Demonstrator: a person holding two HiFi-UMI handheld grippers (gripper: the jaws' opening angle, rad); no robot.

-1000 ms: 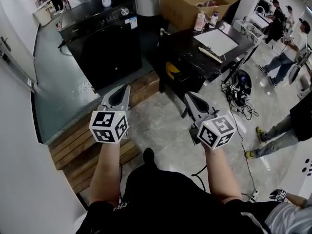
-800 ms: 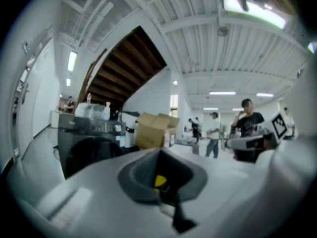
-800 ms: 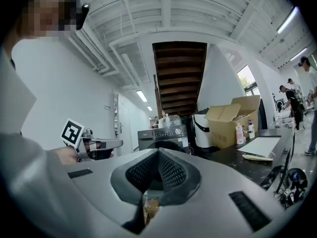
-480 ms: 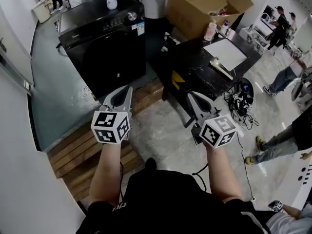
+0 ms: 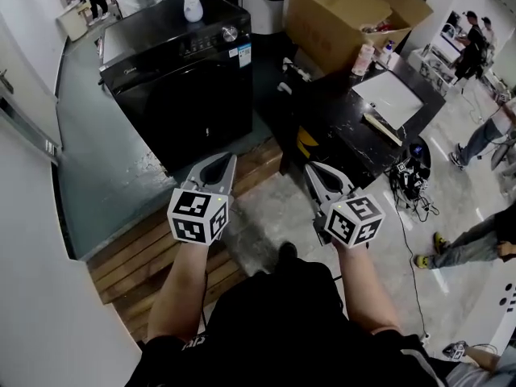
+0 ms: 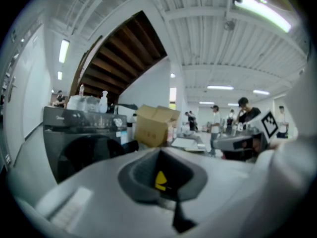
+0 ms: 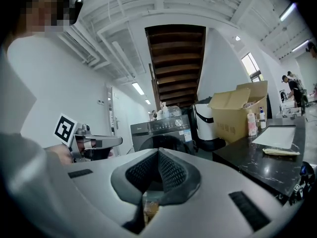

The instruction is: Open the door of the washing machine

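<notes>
**Washing machine (image 5: 179,75) closed, both claws shut and empty**

Washing machine: one boxy, glossy black unit at 11 o'clock from the claws in the head view. It stands on a smooth grey-green raised floor edged with brown wooden planks (image 5: 153,240). Its round dark door (image 5: 193,115) sits flush in the front face. A row of controls with one shiny round dial (image 5: 230,33) runs along the top edge. One white spray bottle (image 5: 193,5) stands on the flat lid.

At 1 o'clock is one open brown cardboard box (image 5: 347,14). Below it, at 2 o'clock, one black speckled worktop (image 5: 343,123) carries one white rectangular sheet (image 5: 393,97).

There are two claws, each of smooth grey plastic tapering to a point. Each has one white cube with black square markers behind it.

The left claw (image 5: 219,161) has its jaws pressed together with nothing between them. It hangs over the planks, well apart from the machine. In the left gripper view the door (image 6: 81,157) shows at 9 o'clock, beyond the tip.

The right claw (image 5: 316,171) also has its jaws together and holds nothing. It hangs over the pale marbled floor, just beside the worktop's near corner. Its dark pads (image 7: 171,171) have a fine mesh texture, and the machine shows straight ahead at 12 o'clock, above them.
</notes>
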